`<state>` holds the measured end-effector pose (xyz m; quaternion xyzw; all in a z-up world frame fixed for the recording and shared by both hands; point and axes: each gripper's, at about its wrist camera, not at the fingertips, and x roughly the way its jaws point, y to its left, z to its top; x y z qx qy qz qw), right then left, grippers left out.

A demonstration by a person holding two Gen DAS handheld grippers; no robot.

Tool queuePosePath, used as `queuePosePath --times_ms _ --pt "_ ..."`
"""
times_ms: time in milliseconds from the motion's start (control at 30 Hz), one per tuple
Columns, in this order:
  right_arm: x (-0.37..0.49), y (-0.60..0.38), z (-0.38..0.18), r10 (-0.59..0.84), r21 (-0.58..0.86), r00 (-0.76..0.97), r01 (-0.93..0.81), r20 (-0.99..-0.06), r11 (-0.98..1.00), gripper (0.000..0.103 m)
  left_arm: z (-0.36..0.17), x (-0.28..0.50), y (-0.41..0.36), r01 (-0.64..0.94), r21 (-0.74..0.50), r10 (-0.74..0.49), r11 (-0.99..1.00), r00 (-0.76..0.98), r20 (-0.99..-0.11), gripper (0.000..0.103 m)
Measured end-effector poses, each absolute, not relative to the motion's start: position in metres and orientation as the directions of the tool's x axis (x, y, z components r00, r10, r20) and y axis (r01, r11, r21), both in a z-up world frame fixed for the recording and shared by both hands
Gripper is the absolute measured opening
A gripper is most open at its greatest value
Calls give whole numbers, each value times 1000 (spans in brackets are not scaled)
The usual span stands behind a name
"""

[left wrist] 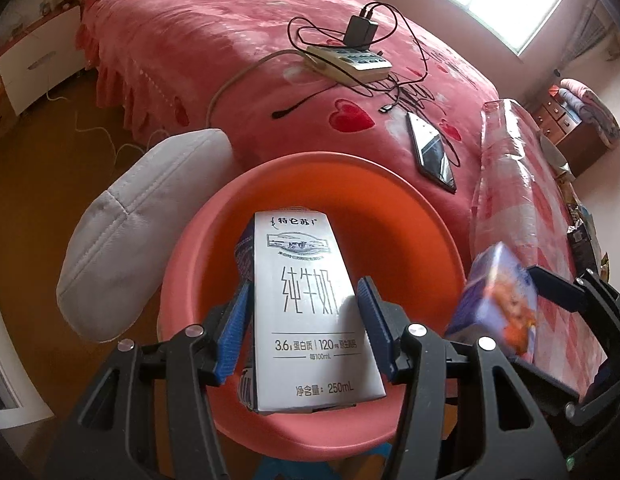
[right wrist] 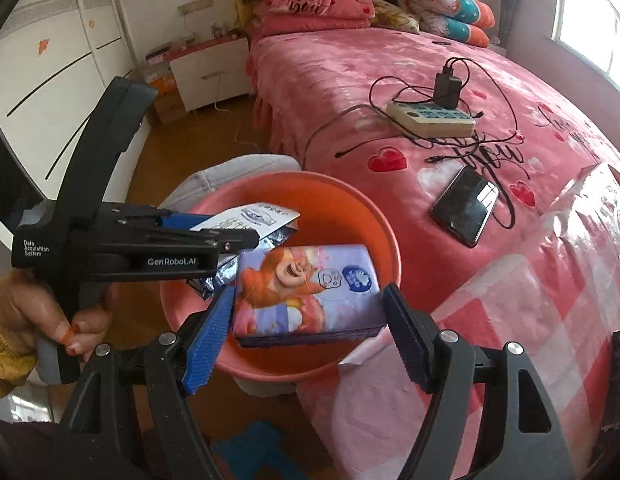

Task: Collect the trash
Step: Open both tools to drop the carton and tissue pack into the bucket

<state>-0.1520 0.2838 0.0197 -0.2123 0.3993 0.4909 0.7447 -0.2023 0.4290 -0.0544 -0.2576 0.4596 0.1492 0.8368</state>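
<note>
Bedside, I'm dangling a milk carton (left wrist: 305, 304), left tongs (left wrist: 303, 328) clamped on it, and a tissue pack (right wrist: 307, 292) between my right tongs' (right wrist: 307, 336) loosened jaws over the orange basin (left wrist: 410, 216), next just letting go.

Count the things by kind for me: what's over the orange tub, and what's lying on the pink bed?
Milk cartons: 1
Tissue packs: 1
Orange tubs: 1
Phones: 1
Power strips: 1
Chargers: 1
Total: 6
</note>
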Motion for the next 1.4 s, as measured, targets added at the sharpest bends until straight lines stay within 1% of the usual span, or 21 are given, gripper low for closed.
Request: queuePosePath --times_ms 33,67,100,133,233,300,367,467,633,800,933,1100,1133,1200,1400 --pt "-152 284 19 560 77 198 -900 -804 428 80 -56 -203 430 -490 -296 13 820 533 -846 55" --pt "-153 283 19 561 71 207 -899 -801 433 85 -57 -203 432 -493 -296 14 818 532 -847 55" --pt "-153 282 20 563 69 213 -897 -799 437 90 -58 -203 432 -498 -294 19 816 531 -847 58" --pt "-152 281 21 567 71 217 -895 -795 441 90 -58 -204 433 -502 -292 26 814 533 -846 63" --pt "-146 274 26 586 94 225 -881 -778 463 90 -55 -205 434 -505 -288 47 814 552 -832 70" --pt "-144 269 28 594 105 232 -873 -770 477 90 -52 -206 433 -500 -282 63 819 567 -822 74" --pt "-142 263 31 604 118 242 -861 -759 494 90 -48 -207 433 -491 -276 82 826 589 -804 76" --pt "-139 251 36 617 129 267 -844 -741 521 90 -39 -209 430 -480 -249 124 841 619 -775 82" --pt "-130 224 46 640 166 314 -801 -702 575 90 -25 -207 423 -452 -234 136 861 648 -750 82" --pt "-122 202 51 642 192 347 -764 -683 617 90 -10 -201 406 -411 -208 139 888 669 -730 82" --pt "-119 182 56 643 200 382 -738 -664 645 90 -2 -194 390 -385 -174 139 906 659 -739 82" --pt "-118 158 59 639 203 426 -708 -641 676 90 5 -185 375 -349 -200 92 915 664 -742 82" --pt "-117 155 59 636 202 434 -703 -638 681 90 6 -183 370 -340 -197 88 919 666 -740 82" --pt "-117 144 60 639 215 442 -691 -629 690 94 9 -179 361 -325 -185 86 928 668 -739 82" --pt "-114 115 63 655 258 461 -663 -599 703 94 19 -166 337 -285 -168 69 944 667 -742 82"
